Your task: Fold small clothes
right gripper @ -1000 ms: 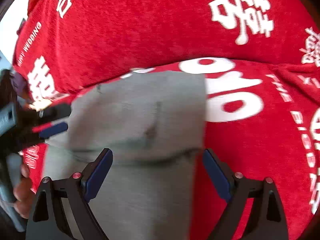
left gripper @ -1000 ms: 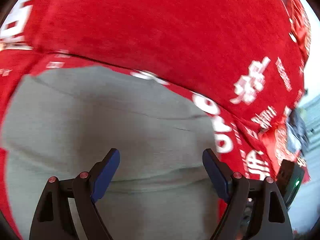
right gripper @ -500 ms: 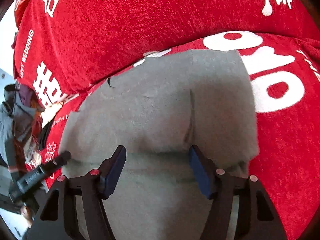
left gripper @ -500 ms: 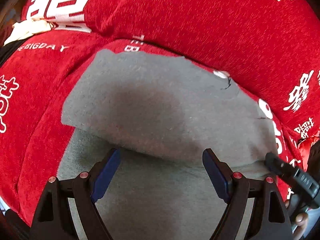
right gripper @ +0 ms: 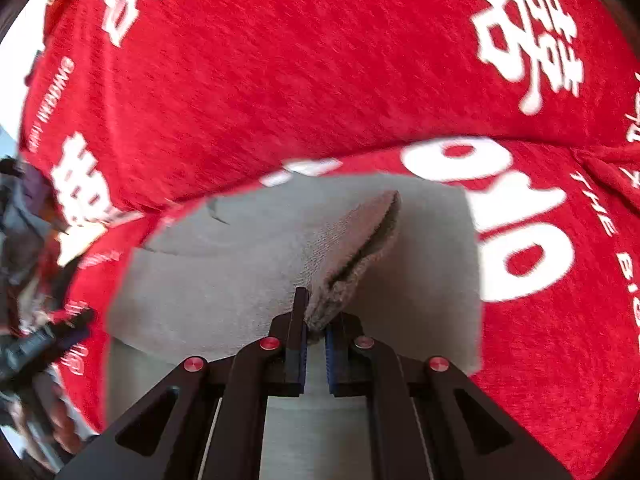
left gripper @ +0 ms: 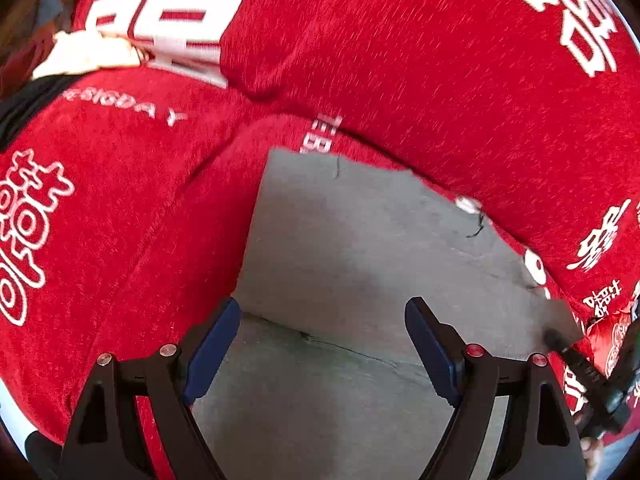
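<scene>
Red printed cover with white lettering — gray garment spread on it, folded edge toward the cameras. Left gripper: fingers wide apart above the cloth, gripping nothing. Right gripper: fingers closed, pinching a raised garment fold.

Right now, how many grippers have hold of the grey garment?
1. The right gripper is shut on a pinched fold of the grey garment; the left gripper is open above it, gripping nothing.
</scene>
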Demonstrator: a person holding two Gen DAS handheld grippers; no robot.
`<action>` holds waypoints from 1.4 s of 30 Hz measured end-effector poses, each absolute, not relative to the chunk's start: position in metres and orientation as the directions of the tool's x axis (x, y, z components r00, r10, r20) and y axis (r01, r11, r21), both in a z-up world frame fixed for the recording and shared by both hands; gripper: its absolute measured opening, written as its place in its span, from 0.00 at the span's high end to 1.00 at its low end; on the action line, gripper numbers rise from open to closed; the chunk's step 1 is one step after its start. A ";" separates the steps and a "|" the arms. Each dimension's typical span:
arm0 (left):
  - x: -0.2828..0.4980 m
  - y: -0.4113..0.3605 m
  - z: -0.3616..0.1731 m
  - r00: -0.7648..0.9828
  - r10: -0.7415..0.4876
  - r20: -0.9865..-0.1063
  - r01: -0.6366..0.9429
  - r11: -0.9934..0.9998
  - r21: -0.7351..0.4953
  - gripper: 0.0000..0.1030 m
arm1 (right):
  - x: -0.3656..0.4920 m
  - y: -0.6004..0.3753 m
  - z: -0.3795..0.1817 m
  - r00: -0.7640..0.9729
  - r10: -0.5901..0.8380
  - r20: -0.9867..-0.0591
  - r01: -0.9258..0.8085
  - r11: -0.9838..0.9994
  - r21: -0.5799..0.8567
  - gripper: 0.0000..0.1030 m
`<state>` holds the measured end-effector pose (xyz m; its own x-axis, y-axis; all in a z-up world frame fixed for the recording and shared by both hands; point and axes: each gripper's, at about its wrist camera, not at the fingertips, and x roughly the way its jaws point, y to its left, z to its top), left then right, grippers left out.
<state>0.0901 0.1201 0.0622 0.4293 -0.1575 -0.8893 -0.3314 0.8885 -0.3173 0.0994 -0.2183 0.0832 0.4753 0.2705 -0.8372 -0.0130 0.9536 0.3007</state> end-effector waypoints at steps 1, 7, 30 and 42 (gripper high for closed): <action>0.091 0.119 0.057 0.416 -0.162 -0.895 -0.330 0.890 -0.315 0.18 | 0.101 -0.221 0.070 0.444 0.253 -0.860 0.001 0.959 0.283 0.93; 0.093 0.110 0.046 0.380 -0.123 -0.917 -0.318 0.913 -0.254 0.18 | 0.101 -0.221 0.056 0.404 0.201 -0.892 -0.020 0.977 0.210 0.70; 0.175 0.080 0.021 0.331 -0.017 -0.943 -0.208 0.974 -0.091 0.00 | 0.158 -0.191 0.045 0.364 0.084 -0.928 -0.044 0.996 0.072 0.39; 0.101 0.042 0.022 0.383 -0.018 -0.924 -0.061 0.997 -0.045 0.00 | 0.079 -0.140 0.052 0.416 0.041 -0.909 -0.211 0.976 -0.052 0.36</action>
